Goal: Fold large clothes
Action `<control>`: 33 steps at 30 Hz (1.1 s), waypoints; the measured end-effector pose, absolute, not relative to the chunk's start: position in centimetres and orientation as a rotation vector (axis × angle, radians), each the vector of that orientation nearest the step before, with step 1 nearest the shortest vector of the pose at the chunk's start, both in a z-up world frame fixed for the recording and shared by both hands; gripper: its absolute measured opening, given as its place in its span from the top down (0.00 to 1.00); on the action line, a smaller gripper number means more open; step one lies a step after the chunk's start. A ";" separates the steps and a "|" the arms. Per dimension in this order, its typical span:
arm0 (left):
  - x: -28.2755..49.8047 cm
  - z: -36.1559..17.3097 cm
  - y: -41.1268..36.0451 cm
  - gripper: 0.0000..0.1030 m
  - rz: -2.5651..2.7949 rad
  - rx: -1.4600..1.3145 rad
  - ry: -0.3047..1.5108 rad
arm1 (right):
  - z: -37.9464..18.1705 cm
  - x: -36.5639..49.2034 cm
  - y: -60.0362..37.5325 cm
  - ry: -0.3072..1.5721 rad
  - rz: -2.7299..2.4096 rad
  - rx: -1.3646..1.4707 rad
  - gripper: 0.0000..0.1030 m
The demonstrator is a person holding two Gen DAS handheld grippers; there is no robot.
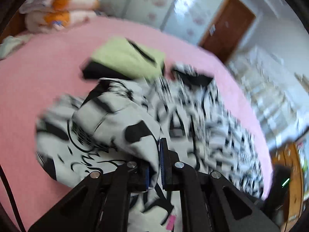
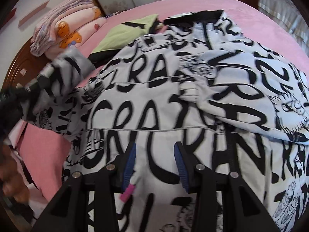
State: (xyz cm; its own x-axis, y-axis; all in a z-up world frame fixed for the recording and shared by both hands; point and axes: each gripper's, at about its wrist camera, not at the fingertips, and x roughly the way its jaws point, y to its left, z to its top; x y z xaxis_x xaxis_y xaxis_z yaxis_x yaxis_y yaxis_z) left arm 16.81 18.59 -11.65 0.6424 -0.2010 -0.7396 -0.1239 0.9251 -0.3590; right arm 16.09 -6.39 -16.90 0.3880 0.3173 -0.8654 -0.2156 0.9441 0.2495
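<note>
We find the printed jacket [image 2: 173,100] spread on the pink bed [image 2: 193,5]. The left gripper [image 1: 156,164] pinches a fold of its fabric. The right gripper [image 2: 154,164] stands partly open above it, holding nothing we can confirm.

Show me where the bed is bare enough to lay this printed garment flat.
Bare pink bedsheet lies between the black-and-white printed garment and the folded pink quilts at the headboard; a second strip runs beyond the garment's black collar, toward the door. It is crowded mid-bed, where the green folded garment touches the printed one.
</note>
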 end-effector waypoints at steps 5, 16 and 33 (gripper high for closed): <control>17.2 -17.3 15.1 0.70 -0.045 -0.309 1.026 | -17.7 16.5 -9.6 1.143 0.287 0.139 0.60; 14.2 -15.2 15.3 0.25 -0.163 -0.346 1.008 | -18.7 16.2 -10.8 1.157 0.308 0.152 0.60; 6.1 -10.2 20.3 0.23 0.083 -0.247 0.887 | -14.7 17.4 -5.5 1.116 0.548 0.216 0.46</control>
